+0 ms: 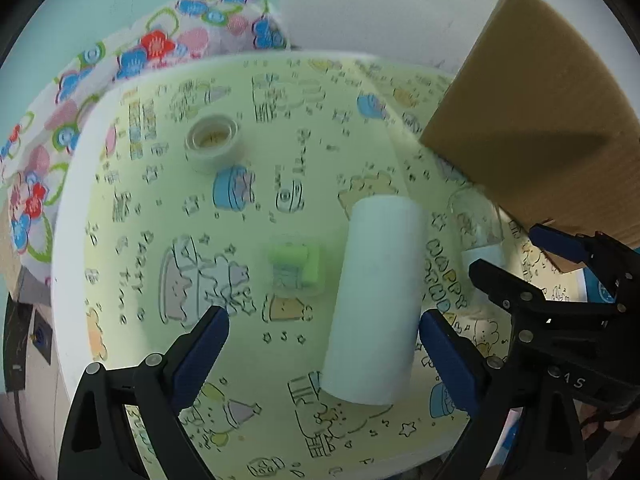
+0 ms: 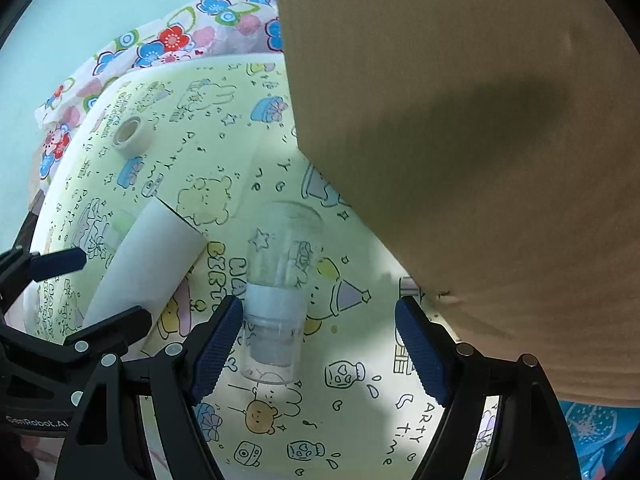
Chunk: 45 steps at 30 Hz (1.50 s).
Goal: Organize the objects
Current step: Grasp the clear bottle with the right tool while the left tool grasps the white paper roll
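Note:
A white cylinder (image 1: 376, 300) lies on the cartoon-print table (image 1: 240, 80); it also shows in the right wrist view (image 2: 144, 264). My left gripper (image 1: 324, 348) is open, its right finger beside the cylinder's near end. A clear bottle with a white band (image 2: 276, 296) lies on the table (image 2: 360, 420); it shows faintly in the left wrist view (image 1: 476, 232). My right gripper (image 2: 320, 348) is open, the bottle's near end between its fingers, close to the left one. A tape roll (image 1: 214, 142) and a small green item in a clear case (image 1: 296, 266) lie farther off.
A large cardboard box (image 1: 536, 120) stands at the table's right, close over the right gripper (image 2: 460, 120). A floral cloth (image 1: 80, 80) lies beyond the table's far left edge. The tape roll shows at far left in the right wrist view (image 2: 130, 132).

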### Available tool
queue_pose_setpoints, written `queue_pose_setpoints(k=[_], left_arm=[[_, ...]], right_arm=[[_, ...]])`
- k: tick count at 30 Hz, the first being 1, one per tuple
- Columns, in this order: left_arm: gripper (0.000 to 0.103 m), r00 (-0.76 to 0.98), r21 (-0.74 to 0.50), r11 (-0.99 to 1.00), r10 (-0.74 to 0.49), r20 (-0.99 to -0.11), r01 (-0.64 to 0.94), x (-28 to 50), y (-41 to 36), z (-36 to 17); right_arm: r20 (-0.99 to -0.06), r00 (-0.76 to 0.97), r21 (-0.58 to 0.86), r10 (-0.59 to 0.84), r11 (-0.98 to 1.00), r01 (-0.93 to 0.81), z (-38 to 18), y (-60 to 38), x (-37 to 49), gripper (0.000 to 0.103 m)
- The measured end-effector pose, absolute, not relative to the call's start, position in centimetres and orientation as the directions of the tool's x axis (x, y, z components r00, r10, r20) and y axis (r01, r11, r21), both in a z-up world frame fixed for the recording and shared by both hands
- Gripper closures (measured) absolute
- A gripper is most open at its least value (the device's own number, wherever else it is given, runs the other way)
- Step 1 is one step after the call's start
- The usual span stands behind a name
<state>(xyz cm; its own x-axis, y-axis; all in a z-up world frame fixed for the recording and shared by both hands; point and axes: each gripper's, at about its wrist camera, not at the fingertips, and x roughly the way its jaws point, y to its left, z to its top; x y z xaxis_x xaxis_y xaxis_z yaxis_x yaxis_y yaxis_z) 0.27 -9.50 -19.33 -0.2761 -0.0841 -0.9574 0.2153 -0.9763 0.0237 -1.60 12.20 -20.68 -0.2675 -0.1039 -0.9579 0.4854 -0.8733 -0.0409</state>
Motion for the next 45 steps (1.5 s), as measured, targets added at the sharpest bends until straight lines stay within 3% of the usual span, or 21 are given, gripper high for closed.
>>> queue_pose_setpoints(k=[11,18,29,32,34,36,45], left_arm=[[0.007,-0.280,0.092,-0.978,-0.143,-0.949,0.187,0.5,-8.5,-19.8],[0.014,-0.309,0.250,-0.966,-0.258,-0.915,0.066,0.4,-6.4,-20.0],[0.039,-0.297,0.182,-0.981,-0.193,-0.935,0.064,-0.1,-6.7,-20.7],[0.048,-0.306,0.180,-0.983,-0.183,-0.934,0.038,0.0,-6.2,-20.6],[0.053,-0.313,0.181,-0.983,-0.178,-0.933,0.019,0.1,-5.9,-20.5],[0.053,-0.312,0.181,-0.983,-0.177,-0.933,0.017,0.0,-5.8,-20.5],[0.053,-0.315,0.176,-0.984,-0.173,-0.933,0.022,-0.2,-6.2,-20.5]], right_arm=[[-0.963,-0.260,-0.085,-0.072,-0.835,0.544,-21.7,11.0,-1.7,0.021],[-0.963,-0.267,-0.127,-0.047,-0.793,0.596,-22.3,10.0,-1.4,0.021],[-0.965,-0.240,-0.060,-0.105,-0.804,0.592,-22.8,9.9,-2.3,0.021],[-0.958,-0.255,-0.042,-0.132,-0.814,0.579,-23.0,10.1,-2.1,0.017],[-0.955,-0.266,-0.041,-0.133,-0.829,0.558,-23.3,10.3,-2.0,0.008],[-0.957,-0.268,-0.046,-0.112,-0.853,0.519,-23.8,10.9,-2.5,0.001],[-0.953,-0.278,-0.049,-0.120,-0.845,0.532,-24.3,10.1,-2.9,0.000]])
